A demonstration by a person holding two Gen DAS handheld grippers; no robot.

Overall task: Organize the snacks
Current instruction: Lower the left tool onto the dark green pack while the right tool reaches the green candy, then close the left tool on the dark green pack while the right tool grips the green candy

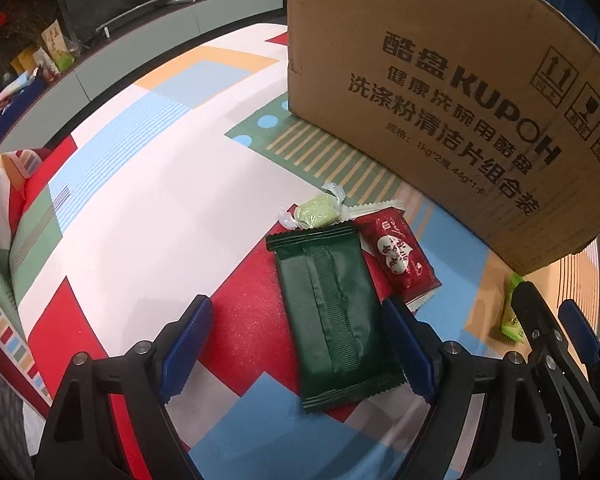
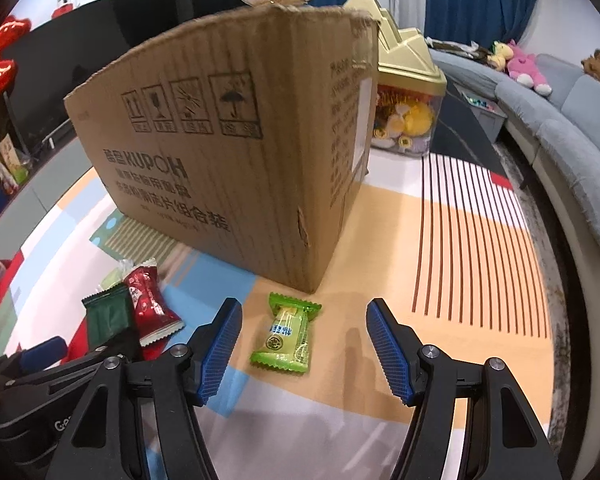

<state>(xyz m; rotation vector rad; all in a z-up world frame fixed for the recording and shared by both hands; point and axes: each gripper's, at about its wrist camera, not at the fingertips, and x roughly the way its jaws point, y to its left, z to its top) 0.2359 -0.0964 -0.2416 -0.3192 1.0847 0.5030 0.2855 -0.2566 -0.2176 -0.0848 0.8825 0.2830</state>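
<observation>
A dark green snack packet (image 1: 332, 316) lies on the patterned cloth between the open fingers of my left gripper (image 1: 296, 336), untouched by the pads. Beside it lie a red heart-printed packet (image 1: 398, 258) and a pale green wrapped candy (image 1: 314, 212). My right gripper (image 2: 302, 340) stands open over a light green candy packet (image 2: 288, 336), which sits between its fingers without contact. That packet (image 1: 512, 316) and the right gripper (image 1: 548, 320) show at the right edge of the left wrist view. The dark green packet (image 2: 108, 314) and red packet (image 2: 148, 304) appear at the left of the right wrist view.
A tall cardboard box (image 2: 236, 140) stands just behind the snacks. Behind it sits a clear container with a gold lid (image 2: 410, 96). A grey sofa (image 2: 572, 128) curves along the right. A low cabinet (image 1: 160, 44) lies at the far left.
</observation>
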